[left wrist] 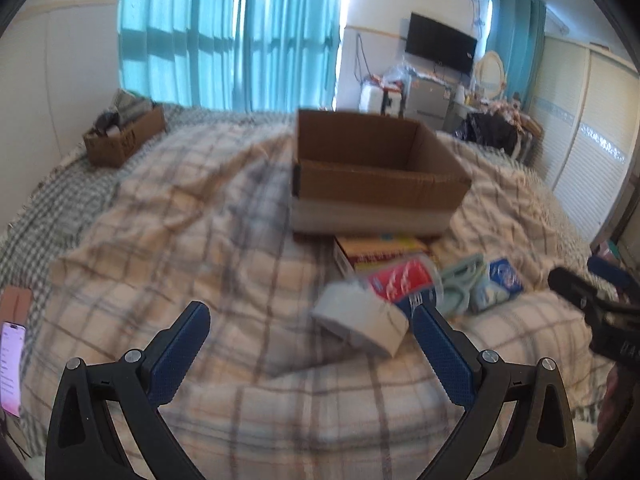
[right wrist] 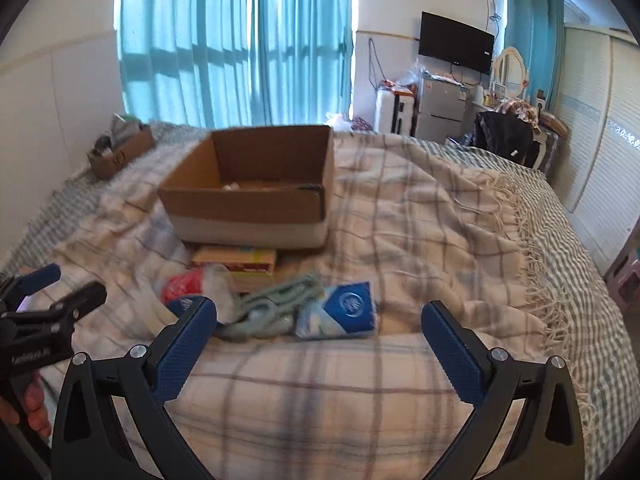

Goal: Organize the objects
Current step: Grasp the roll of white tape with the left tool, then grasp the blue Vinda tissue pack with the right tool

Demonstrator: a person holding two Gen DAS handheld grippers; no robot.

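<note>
An open cardboard box (left wrist: 380, 176) (right wrist: 256, 196) stands on the plaid blanket in the middle of the bed. In front of it lie a flat colourful box (left wrist: 380, 250) (right wrist: 236, 260), a red-and-white packet (left wrist: 400, 280) (right wrist: 188, 286), a grey-white roll (left wrist: 360, 322), a pale green hanger-like item (left wrist: 460, 284) (right wrist: 276, 304) and a blue-and-white packet (left wrist: 500, 280) (right wrist: 340, 312). My left gripper (left wrist: 310, 320) is open and empty, just short of the roll. My right gripper (right wrist: 320, 316) is open and empty, just short of the green item and the blue packet.
A smaller cardboard box (left wrist: 124, 136) (right wrist: 120, 152) with clutter stands at the bed's far left. A phone (left wrist: 12, 364) lies at the left edge. Curtains, a TV (right wrist: 456, 42), a fridge and wardrobes lie beyond the bed. The blanket's fringe (right wrist: 536, 272) runs along the right.
</note>
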